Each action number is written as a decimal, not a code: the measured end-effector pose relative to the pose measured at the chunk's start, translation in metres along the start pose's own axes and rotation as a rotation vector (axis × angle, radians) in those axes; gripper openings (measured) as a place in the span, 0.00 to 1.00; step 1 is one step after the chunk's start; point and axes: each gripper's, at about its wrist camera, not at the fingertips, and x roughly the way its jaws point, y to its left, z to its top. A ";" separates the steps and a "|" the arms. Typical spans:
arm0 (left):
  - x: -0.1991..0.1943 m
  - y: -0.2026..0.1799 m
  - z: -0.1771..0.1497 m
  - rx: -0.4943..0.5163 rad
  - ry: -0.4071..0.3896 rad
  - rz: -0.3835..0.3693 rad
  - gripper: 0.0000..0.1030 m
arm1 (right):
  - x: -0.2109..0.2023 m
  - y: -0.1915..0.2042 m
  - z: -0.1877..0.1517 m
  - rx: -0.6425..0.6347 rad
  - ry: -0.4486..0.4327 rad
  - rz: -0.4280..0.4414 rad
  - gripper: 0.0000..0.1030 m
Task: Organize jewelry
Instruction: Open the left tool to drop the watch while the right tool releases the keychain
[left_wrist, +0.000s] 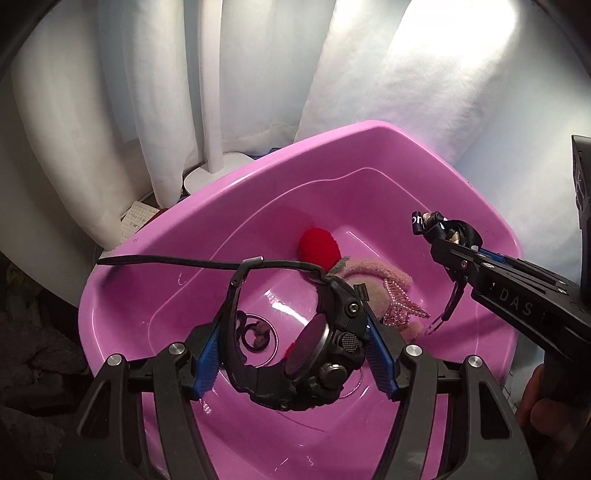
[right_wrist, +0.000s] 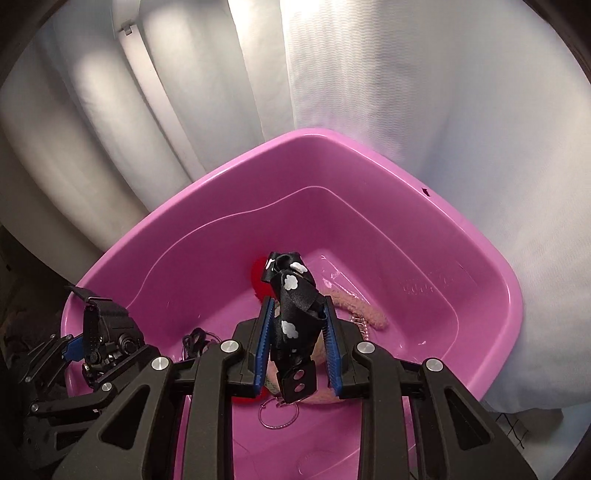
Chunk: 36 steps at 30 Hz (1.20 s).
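Left gripper (left_wrist: 291, 363) clamped on a bulky black watch (left_wrist: 321, 354), blue pads (left_wrist: 380, 360) squeezing case on one side and strap on the other, strap tail sticking out leftward above the pink basin (left_wrist: 229, 199). Right gripper (right_wrist: 295, 349) pinched on a folded black lanyard strap (right_wrist: 293, 295) with white cloud prints, clasp and key ring (right_wrist: 277, 413) dangling below the fingers. Both loads suspended over the basin's interior, not yet resting on its floor. Already lying down there: a red pom-pom (left_wrist: 319, 245), a fuzzy pink band (left_wrist: 384, 273), a beaded pink piece (left_wrist: 400, 306), and a small dark ring-shaped item (left_wrist: 255, 332). Probably the placing step, so: lower each load close to the floor before easing the pads apart, rather than dropping from height and scattering the light pieces. Better to aim the watch at the bare patch near the basin's front, clear of the dark ring item, with the strap tail kept inside the rim. Better to set the lanyard down beside the pink band, not on top of the beads, to avoid tangling clasp and ring with them. Wise to release one side at a time, keeping the two tools apart. Afterwards, lift straight up, checking nothing clings to the ribbed pads.
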 end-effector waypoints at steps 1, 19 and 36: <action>0.003 0.002 0.001 -0.009 0.017 -0.005 0.63 | 0.003 -0.001 0.000 0.006 0.011 -0.001 0.25; -0.001 0.006 0.007 -0.001 0.022 0.030 0.91 | 0.011 -0.005 -0.001 0.042 0.024 -0.058 0.60; -0.018 0.002 0.007 0.033 -0.030 0.108 0.92 | 0.009 0.000 -0.009 0.023 0.017 -0.062 0.60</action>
